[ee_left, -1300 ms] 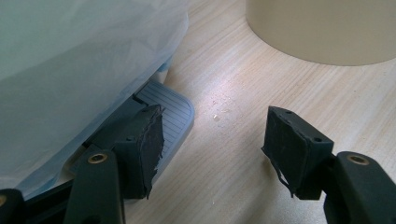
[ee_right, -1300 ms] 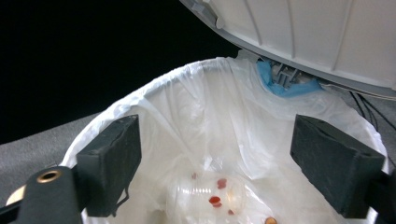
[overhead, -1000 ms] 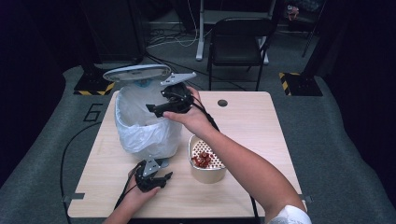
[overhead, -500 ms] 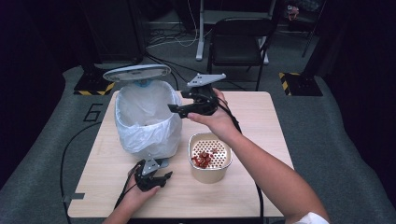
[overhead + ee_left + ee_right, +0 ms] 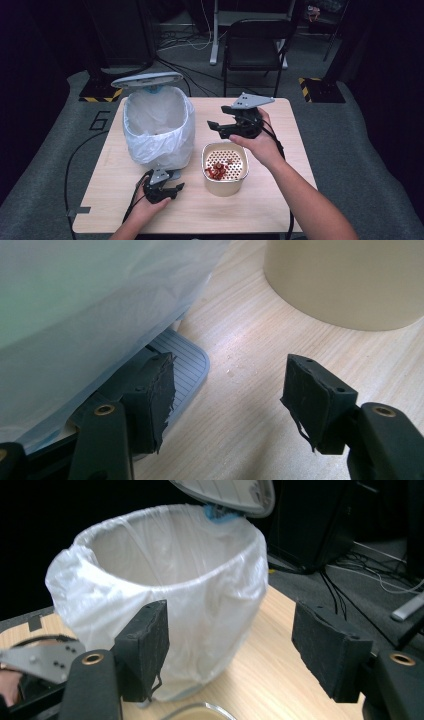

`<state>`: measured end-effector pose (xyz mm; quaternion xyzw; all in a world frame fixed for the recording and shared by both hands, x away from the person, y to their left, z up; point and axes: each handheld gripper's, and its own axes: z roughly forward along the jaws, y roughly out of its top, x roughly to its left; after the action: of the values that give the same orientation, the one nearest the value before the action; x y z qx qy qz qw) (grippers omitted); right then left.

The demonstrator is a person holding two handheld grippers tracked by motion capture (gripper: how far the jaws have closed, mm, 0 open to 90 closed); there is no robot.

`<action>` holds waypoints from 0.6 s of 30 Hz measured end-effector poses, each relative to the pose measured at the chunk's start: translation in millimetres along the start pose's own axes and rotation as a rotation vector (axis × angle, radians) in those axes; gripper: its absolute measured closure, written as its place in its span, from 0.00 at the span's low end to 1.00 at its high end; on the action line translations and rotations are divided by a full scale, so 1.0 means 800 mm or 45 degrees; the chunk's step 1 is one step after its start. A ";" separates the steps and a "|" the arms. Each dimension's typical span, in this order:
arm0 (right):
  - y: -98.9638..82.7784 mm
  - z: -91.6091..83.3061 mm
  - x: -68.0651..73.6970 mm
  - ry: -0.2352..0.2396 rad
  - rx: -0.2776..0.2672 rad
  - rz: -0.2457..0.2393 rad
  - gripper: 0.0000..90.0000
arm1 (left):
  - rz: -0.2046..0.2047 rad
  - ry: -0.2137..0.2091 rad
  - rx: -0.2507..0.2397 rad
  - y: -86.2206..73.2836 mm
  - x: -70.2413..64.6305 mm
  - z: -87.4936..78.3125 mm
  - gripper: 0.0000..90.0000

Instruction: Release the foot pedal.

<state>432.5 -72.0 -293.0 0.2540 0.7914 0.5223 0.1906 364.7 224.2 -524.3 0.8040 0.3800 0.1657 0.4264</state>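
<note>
A pedal bin [image 5: 157, 127] lined with a white bag stands at the table's left, its grey lid [image 5: 147, 80] tipped up. My left gripper [image 5: 176, 189] lies low at the bin's foot. In the left gripper view it [image 5: 230, 390] is open, one jaw resting on the ribbed pedal [image 5: 187, 360]. A cream strainer pot [image 5: 225, 167] with red scraps [image 5: 218, 170] sits right of the bin. My right gripper [image 5: 216, 128] hangs open and empty just beyond the pot. In the right gripper view it [image 5: 232, 645] faces the bin [image 5: 165, 590].
The light wooden table [image 5: 280, 200] has bare room at the right and front. A black chair [image 5: 257, 47] stands behind the far edge. Cables trail off the left side onto the grey floor [image 5: 75, 150].
My right gripper has drawn back from over the bin's mouth, rightward and lower, to a spot beyond the pot. The left gripper stays at the pedal and the lid stays up.
</note>
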 end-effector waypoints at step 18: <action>-0.062 -0.041 -0.037 -0.147 0.035 0.099 0.34 | -0.081 -0.062 -0.057 0.007 0.008 -0.021 0.41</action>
<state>427.1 -130.2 -325.4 0.3169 0.7758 0.5027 0.2121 361.7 236.4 -510.4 0.7854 0.3911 0.1410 0.4585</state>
